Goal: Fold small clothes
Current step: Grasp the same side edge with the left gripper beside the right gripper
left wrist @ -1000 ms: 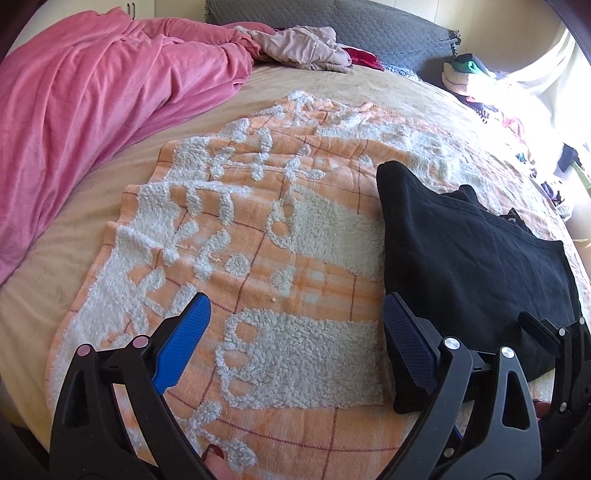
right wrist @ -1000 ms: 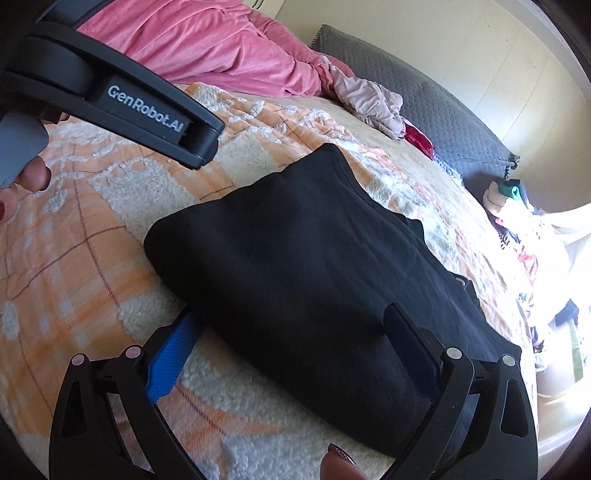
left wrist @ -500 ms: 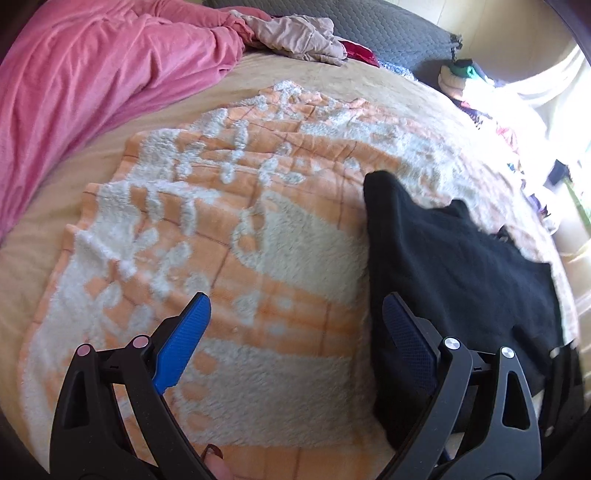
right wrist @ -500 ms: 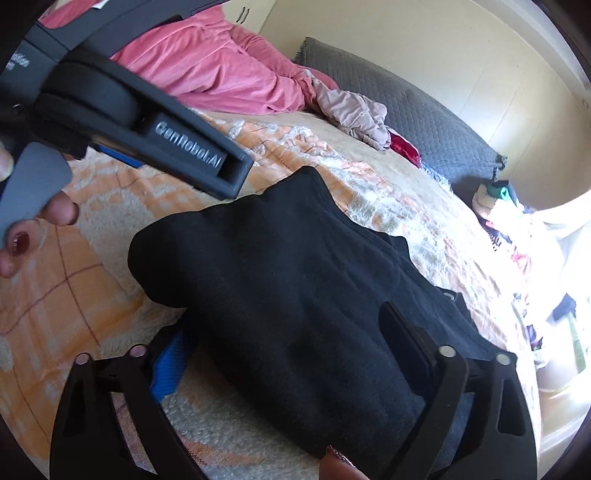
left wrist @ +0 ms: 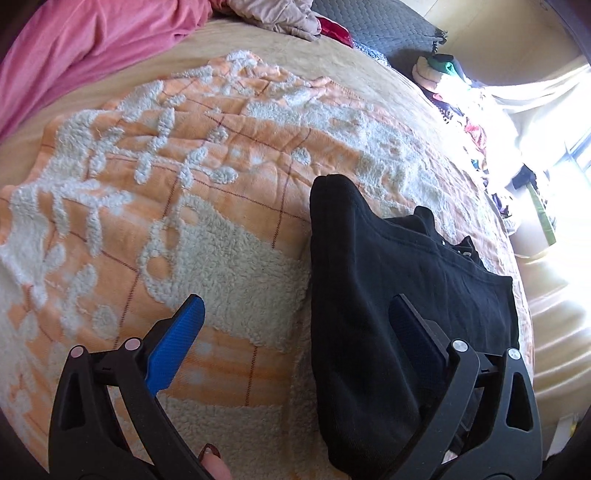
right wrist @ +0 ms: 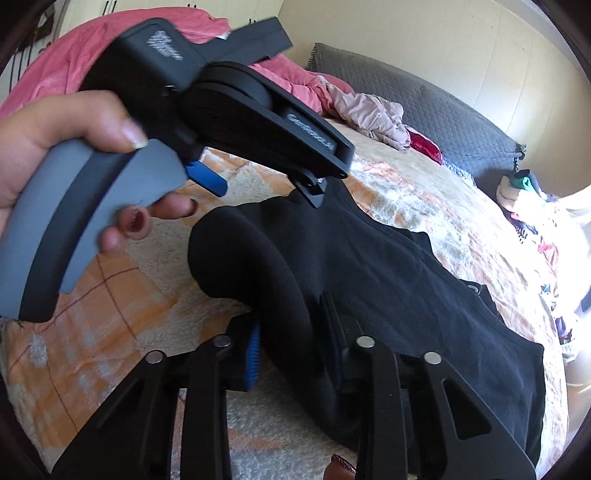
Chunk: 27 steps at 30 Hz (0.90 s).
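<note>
A folded black garment [left wrist: 388, 258] [right wrist: 369, 266] lies on an orange-and-white fleece blanket [left wrist: 184, 184] [right wrist: 110, 277] spread over the bed. My right gripper [right wrist: 291, 314] is closing at the garment's near left corner, and a raised fold of black cloth is pinched between its pads. My left gripper [left wrist: 295, 301] straddles the garment's left edge, one finger above the cloth and the other above the blanket. Its jaws are opening wide and grip nothing. The right wrist view shows the left gripper [right wrist: 262, 188] held in a hand just beyond the pinched corner.
A pink cover [left wrist: 74, 44] [right wrist: 55, 74] lies bunched along the far left of the bed. Pale crumpled clothes [left wrist: 277, 14] [right wrist: 369, 114] and a grey pillow [left wrist: 388, 29] [right wrist: 424, 103] sit at the head. A bright heap of clothes [left wrist: 461, 103] [right wrist: 528, 206] fills the right side.
The right jaws went from wide apart to pinching the garment's corner, which has bunched up. The left gripper moved closer to the garment's left edge and tilted down.
</note>
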Each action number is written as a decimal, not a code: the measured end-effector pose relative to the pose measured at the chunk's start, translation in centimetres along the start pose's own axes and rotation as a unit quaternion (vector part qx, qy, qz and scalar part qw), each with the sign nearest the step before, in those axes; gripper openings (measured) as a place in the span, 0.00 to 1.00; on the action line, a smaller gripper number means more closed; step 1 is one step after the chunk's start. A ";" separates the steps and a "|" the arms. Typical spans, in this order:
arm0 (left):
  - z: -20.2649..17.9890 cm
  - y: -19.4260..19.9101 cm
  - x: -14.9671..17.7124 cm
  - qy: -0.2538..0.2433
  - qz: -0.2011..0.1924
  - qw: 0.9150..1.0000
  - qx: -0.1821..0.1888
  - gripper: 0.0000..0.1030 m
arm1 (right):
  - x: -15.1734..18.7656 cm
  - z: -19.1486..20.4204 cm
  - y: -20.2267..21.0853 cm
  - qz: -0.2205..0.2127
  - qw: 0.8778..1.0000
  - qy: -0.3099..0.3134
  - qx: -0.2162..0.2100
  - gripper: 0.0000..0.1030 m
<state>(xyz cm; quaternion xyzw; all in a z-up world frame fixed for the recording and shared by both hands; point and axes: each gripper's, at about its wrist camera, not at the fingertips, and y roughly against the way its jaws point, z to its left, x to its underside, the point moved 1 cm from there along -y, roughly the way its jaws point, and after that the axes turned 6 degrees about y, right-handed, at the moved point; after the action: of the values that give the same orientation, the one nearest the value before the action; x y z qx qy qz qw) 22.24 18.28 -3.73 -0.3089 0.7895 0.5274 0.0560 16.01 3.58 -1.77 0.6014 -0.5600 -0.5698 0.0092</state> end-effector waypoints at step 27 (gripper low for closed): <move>-0.6 -1.9 0.0 0.011 0.036 0.998 0.051 0.84 | 0.9 0.8 1.9 -0.035 0.999 -0.025 0.002 0.15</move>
<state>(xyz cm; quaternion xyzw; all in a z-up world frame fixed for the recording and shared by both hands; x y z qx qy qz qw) 23.44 17.26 -4.99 -0.2828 0.8262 0.4852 0.0442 13.98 2.76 -1.41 0.6064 -0.5393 -0.5838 -0.0260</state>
